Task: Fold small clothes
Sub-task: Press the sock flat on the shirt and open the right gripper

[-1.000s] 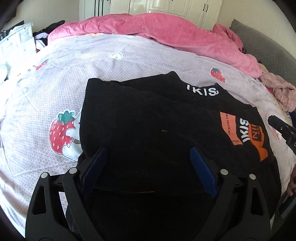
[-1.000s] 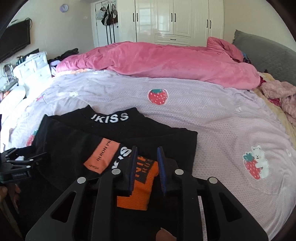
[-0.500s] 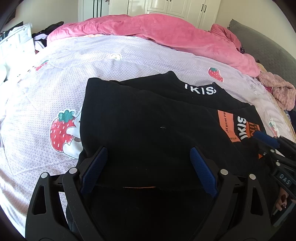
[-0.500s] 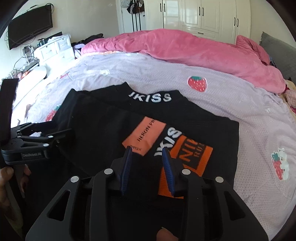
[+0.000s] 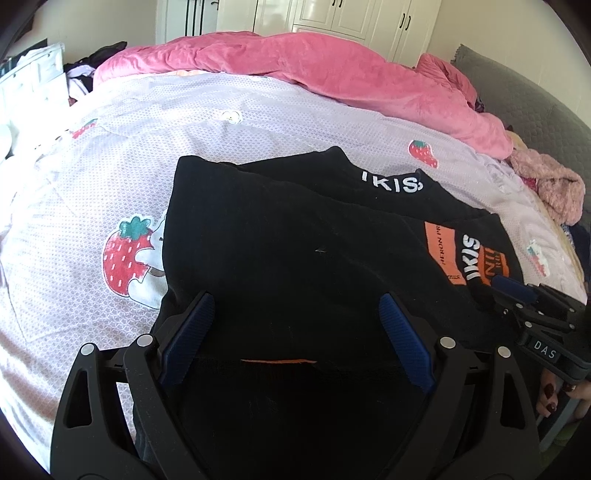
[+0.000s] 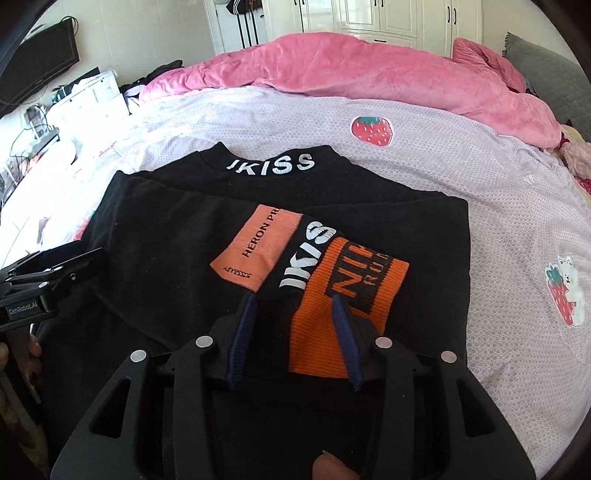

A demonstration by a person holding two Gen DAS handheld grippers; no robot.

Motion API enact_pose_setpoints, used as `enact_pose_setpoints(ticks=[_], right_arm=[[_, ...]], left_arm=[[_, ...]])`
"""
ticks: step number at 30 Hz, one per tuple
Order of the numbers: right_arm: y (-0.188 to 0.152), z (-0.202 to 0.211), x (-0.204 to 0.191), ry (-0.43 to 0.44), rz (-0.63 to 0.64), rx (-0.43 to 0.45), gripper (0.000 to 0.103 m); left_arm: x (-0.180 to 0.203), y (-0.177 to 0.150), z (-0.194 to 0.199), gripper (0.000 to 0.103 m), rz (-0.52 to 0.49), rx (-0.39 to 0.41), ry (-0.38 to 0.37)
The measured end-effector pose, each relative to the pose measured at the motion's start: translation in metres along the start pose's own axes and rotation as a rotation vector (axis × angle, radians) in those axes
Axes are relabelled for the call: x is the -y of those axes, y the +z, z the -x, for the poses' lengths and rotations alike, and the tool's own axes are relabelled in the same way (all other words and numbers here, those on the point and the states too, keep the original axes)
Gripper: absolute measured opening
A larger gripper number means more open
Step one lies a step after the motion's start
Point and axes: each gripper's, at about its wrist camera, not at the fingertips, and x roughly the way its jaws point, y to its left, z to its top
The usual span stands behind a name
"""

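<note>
Right tongs: our right gripper (image 6: 291,328) is opening its jaws; the blue pads stand on either side of the folded cuff and do not press on it, so we count it as released.
Left tongs: our left gripper (image 5: 295,332) has its jaws spread wide above the near edge of the garment, with nothing clamped between the pads.
Left tongs in the other view: we see it at the left edge (image 6: 55,273), just over the left part of the black cloth.
Garment: the black sweater (image 5: 295,240) lies flat on the near part of the bed, its collar with white letters on the far side.
Cuff: the orange cuff (image 6: 343,295) of the sleeve lies folded over the body of the sweater, right of the orange label (image 6: 255,254).
Hand: fingers with dark nails (image 5: 554,395) hold the right tool, at the near right.
Bed cover: the pale lilac cover (image 6: 498,206) with strawberry prints lies under the sweater.
Blanket: a pink blanket (image 5: 332,70) is heaped along the far side.
Wardrobe: white doors (image 6: 388,18) stand behind the bed.
</note>
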Motion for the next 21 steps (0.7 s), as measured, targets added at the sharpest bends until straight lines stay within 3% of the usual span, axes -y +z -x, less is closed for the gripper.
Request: enact_pose_setpoints(ticks=[6,11,17,18,19,21], right_arm=[[0.0,0.009,0.001,0.017,-0.015,0.017,0.05],[0.002,0.016,0.003,0.035,-0.033,0.034,0.062],[0.003,0.023,0.002,0.044,-0.036,0.048,0.062],[0.003,0.025,0.002,0.044,-0.037,0.05,0.065],[0.003,0.025,0.002,0.043,-0.038,0.051,0.075],[0.004,0.029,0.002,0.041,-0.04,0.064,0.077]], left_arm=[[-0.001,0.001,0.008,0.084,0.016,0.015,-0.011],[0.0,0.002,0.015,0.085,0.019,0.025,-0.017],[0.001,0.002,0.025,0.088,0.023,0.044,-0.017],[0.001,0.002,0.028,0.088,0.023,0.048,-0.016],[0.001,0.002,0.03,0.089,0.023,0.05,-0.014],[0.001,0.001,0.034,0.092,0.022,0.054,-0.007]])
